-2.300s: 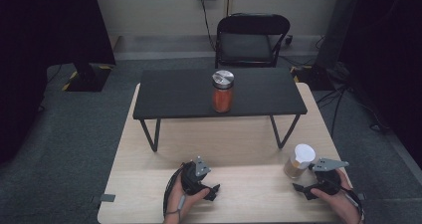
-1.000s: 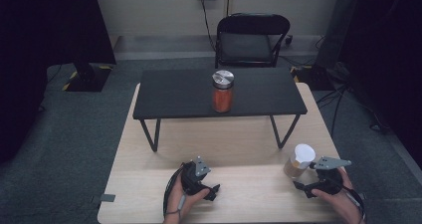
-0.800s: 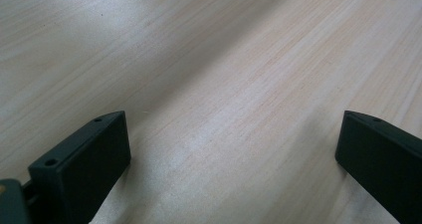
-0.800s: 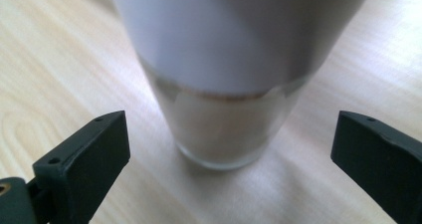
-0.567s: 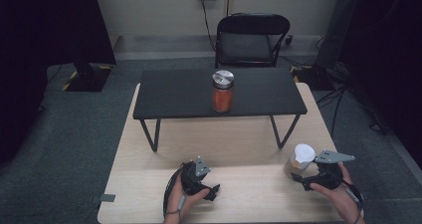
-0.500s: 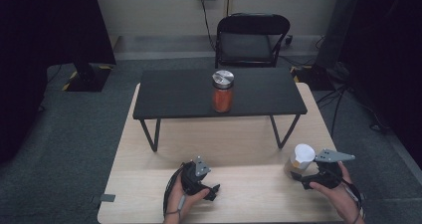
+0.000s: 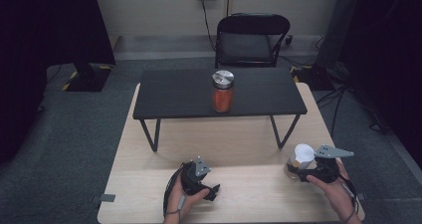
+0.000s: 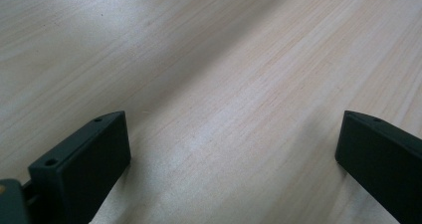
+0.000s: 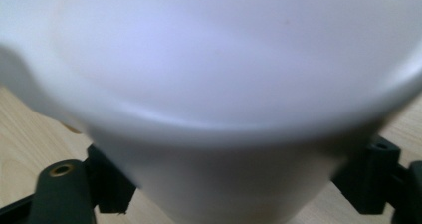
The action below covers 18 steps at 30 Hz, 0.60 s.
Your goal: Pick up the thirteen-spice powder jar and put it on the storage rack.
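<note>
Moved: right tool (image 7: 298, 170) has closed in around the white cup (image 7: 302, 157).
Cup: near right edge of the wooden counter (image 7: 249, 144), between spread jaws; grip unclear.
Left tool (image 7: 211, 190): wide open, empty.

White lid (image 9: 219, 84) blurred, edges cropped.

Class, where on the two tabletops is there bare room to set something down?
Bare: the wooden table between left gripper and cup, and the black table either side of the jar. Crowded: around the cup by the right gripper.
</note>
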Available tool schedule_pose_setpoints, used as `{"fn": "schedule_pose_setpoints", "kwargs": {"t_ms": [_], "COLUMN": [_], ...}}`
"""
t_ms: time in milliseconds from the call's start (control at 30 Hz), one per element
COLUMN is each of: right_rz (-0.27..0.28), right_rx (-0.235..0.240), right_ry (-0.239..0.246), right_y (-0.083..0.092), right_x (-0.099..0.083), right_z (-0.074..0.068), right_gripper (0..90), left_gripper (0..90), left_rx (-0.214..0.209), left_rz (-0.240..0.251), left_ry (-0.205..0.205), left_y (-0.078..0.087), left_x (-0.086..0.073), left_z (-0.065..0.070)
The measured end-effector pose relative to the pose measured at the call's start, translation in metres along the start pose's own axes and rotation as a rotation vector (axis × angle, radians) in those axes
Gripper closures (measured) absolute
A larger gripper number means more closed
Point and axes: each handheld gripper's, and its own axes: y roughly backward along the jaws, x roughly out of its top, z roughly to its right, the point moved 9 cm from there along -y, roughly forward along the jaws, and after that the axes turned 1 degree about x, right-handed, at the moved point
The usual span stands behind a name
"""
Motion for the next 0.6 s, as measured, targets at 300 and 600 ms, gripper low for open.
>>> {"fn": "schedule_pose_setpoints", "kwargs": {"t_ms": [300, 600], "right_rz": [0.027, 0.015], "right_rx": [0.004, -0.009], "right_ry": [0.038, 0.071], "right_y": [-0.0006, 0.0006], "right_x": [-0.0012, 0.0014], "right_z": [-0.0018, -0.0055], "right_gripper": [29.8, 30.6], "left_gripper": [0.2, 0.2], "left_rx": [0.0, 0.0], "left_rz": [0.0, 0.0], "left_ry": [0.0, 0.0], "left_y": [0.0, 0.0], "left_x": [0.0, 0.0], "left_z": [0.0, 0.0]}}
